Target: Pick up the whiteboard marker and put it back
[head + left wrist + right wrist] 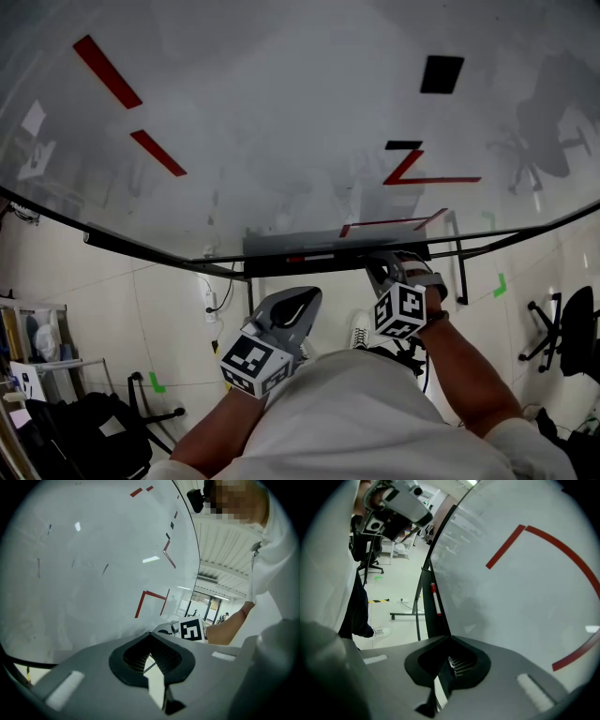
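The whiteboard marker (309, 258), white with red ends, lies in the grey tray (272, 249) along the whiteboard's lower edge. In the right gripper view the marker (436, 599) lies just beyond the jaws, which point at the board. My right gripper (382, 266) hovers at the tray's right end, shut with nothing held. My left gripper (302, 300) hangs below the tray, a little left of the marker, also shut and empty. In the left gripper view the jaws (151, 643) meet, and the right gripper's marker cube (192, 630) shows just past them.
The whiteboard (281, 122) carries red strokes (427, 178) and two black patches (441, 73). Its black stand legs (248, 300) reach the tiled floor. Office chairs (562, 337) stand at the right, a power strip (210, 300) lies on the floor, and shelves (37, 356) are at the left.
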The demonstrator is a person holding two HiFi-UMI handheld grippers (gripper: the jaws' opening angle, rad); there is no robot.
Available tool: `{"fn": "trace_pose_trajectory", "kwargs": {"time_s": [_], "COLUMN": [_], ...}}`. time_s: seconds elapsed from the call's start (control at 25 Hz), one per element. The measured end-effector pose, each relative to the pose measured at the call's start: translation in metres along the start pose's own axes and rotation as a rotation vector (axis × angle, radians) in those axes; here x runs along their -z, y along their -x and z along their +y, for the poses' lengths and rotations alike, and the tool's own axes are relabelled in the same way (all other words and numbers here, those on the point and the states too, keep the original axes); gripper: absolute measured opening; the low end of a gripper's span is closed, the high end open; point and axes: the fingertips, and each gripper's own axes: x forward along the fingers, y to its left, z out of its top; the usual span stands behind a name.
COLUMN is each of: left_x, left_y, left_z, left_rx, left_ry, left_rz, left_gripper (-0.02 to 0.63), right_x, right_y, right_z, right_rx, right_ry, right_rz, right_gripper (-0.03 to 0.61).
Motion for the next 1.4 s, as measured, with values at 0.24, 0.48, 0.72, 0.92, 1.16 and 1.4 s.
{"fn": "trace_pose_trajectory", "kwargs": {"time_s": [0.24,0.48,0.72,0.92,1.16,1.4], "left_x": [-0.001,-0.002,-0.003,-0.004,-0.006,-0.008], "left_y": [0.002,0.002,0.003,0.004,0.005,0.007], "left_z": [0.000,0.001,-0.001,-0.002,-0.004,-0.005], "left_rx": [-0.003,-0.005,-0.004,-0.006,-0.005,-0.006], "left_ry": [0.000,-0.004,-0.009,-0.011,-0.018,-0.020], "left_rz": [-0.004,-0.004,-0.007,-0.010,-0.016,-0.026], "left_gripper": [0.017,0.017,0.017,0.017,0.017,0.017], "right_x": [-0.018,-0.025,-0.037,-0.040,-0.041,-0.053], "right_y": [0.023,0.044,0.073,0.093,0.109,0.132], "right_z": [-0.009,-0.012,-0.014,-0.019,-0.024,-0.024], "right_rx": [-0.024,-0.019,-0.060,-0.112,-0.134,-0.148], "right_ry": [-0.240,-0.318,-0.492,-0.727,-0.886,-0.958], "right_rz": [-0.106,-0.152,-0.260,-0.368,-0.451,-0.551], "right_gripper": [0.002,0.002,0.002,0.002,0.002,0.002]}}
